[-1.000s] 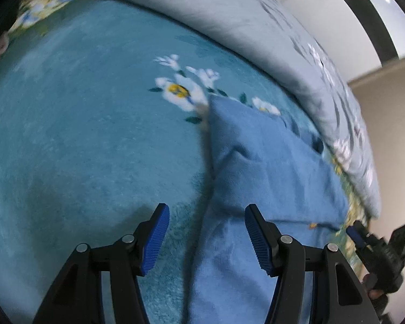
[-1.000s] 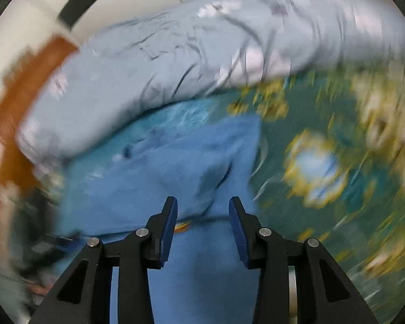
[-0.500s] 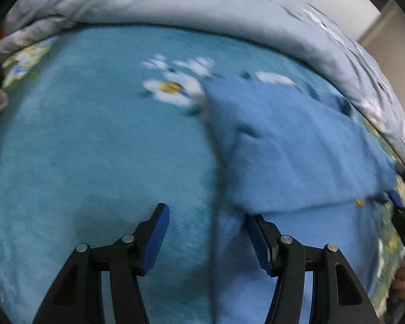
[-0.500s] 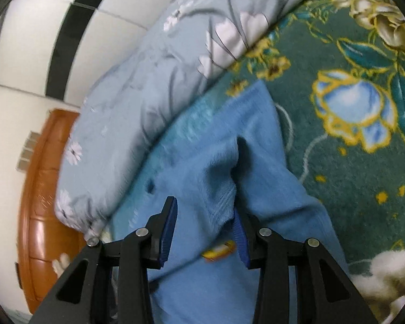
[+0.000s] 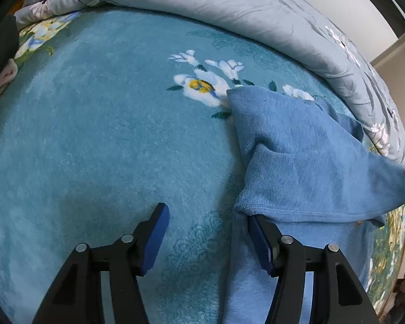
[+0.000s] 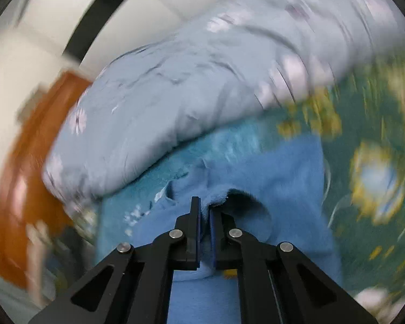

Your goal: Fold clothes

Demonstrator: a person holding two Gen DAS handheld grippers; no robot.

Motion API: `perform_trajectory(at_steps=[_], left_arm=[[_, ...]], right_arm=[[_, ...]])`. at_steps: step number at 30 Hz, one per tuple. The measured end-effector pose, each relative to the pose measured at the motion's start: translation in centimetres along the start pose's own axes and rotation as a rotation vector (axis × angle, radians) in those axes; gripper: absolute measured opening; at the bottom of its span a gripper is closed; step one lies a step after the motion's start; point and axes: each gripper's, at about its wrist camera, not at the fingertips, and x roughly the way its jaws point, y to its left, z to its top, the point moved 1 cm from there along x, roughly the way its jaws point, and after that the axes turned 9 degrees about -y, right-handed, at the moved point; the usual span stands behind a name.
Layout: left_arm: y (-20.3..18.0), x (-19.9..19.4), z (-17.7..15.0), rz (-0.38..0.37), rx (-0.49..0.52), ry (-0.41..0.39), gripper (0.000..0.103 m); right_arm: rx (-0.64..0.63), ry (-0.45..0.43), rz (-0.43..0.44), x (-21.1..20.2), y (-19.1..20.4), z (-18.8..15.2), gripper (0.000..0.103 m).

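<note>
A blue fleece garment (image 5: 305, 162) lies partly folded on a teal floral blanket (image 5: 108, 140). My left gripper (image 5: 206, 232) is open at the garment's left edge: its right finger (image 5: 259, 237) sits under the folded hem and its left finger is over bare blanket. My right gripper (image 6: 204, 216) is shut on a fold of the blue garment (image 6: 270, 178) and lifts it. In the left wrist view the garment's right corner is pulled up taut at the frame's right edge. The right wrist view is blurred by motion.
A rolled grey floral duvet (image 5: 243, 8) runs along the far side of the blanket and shows in the right wrist view (image 6: 162, 113). A brown wooden headboard (image 6: 32, 162) stands at the left. A dark green flowered bedspread (image 6: 370, 162) lies to the right.
My right gripper has closed on the garment's fold and pulled it up. My left gripper stayed open, and its right finger has slid under the hem.
</note>
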Motion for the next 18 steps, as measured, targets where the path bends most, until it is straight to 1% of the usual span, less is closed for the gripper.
perform_trajectory(at_steps=[3, 5, 6, 8, 10, 11, 13, 14, 15, 16, 17, 18], left_arm=[[-0.1, -0.1, -0.2, 0.004, 0.003, 0.0, 0.063], [-0.1, -0.3, -0.6, 0.005, 0.006, 0.0, 0.064], [0.0, -0.4, -0.8, 0.004, 0.005, 0.0, 0.064], [0.2, -0.4, -0.8, -0.003, -0.004, 0.001, 0.064], [-0.3, 0.3, -0.5, -0.008, -0.012, 0.003, 0.064], [-0.4, 0.4, -0.4, -0.01, -0.014, 0.003, 0.064], [-0.3, 0.5, -0.6, -0.013, -0.017, 0.004, 0.064], [-0.3, 0.6, -0.6, -0.013, -0.019, 0.004, 0.064], [-0.4, 0.6, -0.6, -0.012, -0.019, 0.004, 0.064], [-0.4, 0.6, -0.7, -0.012, -0.02, 0.005, 0.064], [-0.4, 0.7, -0.7, -0.011, -0.02, 0.005, 0.064], [-0.5, 0.7, -0.8, -0.009, -0.018, 0.005, 0.065]], right_arm=[[-0.194, -0.003, -0.007, -0.1, 3.4, 0.0, 0.005], [-0.297, 0.022, -0.014, 0.8, 5.3, -0.9, 0.005], [-0.342, 0.049, -0.011, 1.6, 6.2, -1.9, 0.005], [-0.431, 0.138, 0.03, 3.4, 7.9, -4.5, 0.007], [-0.522, 0.232, 0.065, 5.2, 9.7, -7.4, 0.007], [-0.569, 0.281, 0.07, 5.7, 10.2, -9.0, 0.007], [-0.628, 0.342, 0.086, 5.9, 10.7, -11.2, 0.01], [-0.634, 0.344, 0.096, 5.5, 10.7, -11.6, 0.015], [-0.633, 0.342, 0.106, 5.1, 10.6, -11.8, 0.026], [-0.617, 0.328, 0.116, 4.4, 10.3, -11.5, 0.033], [-0.601, 0.311, 0.122, 3.6, 9.9, -11.2, 0.043], [-0.584, 0.285, 0.121, 2.7, 9.4, -10.7, 0.044]])
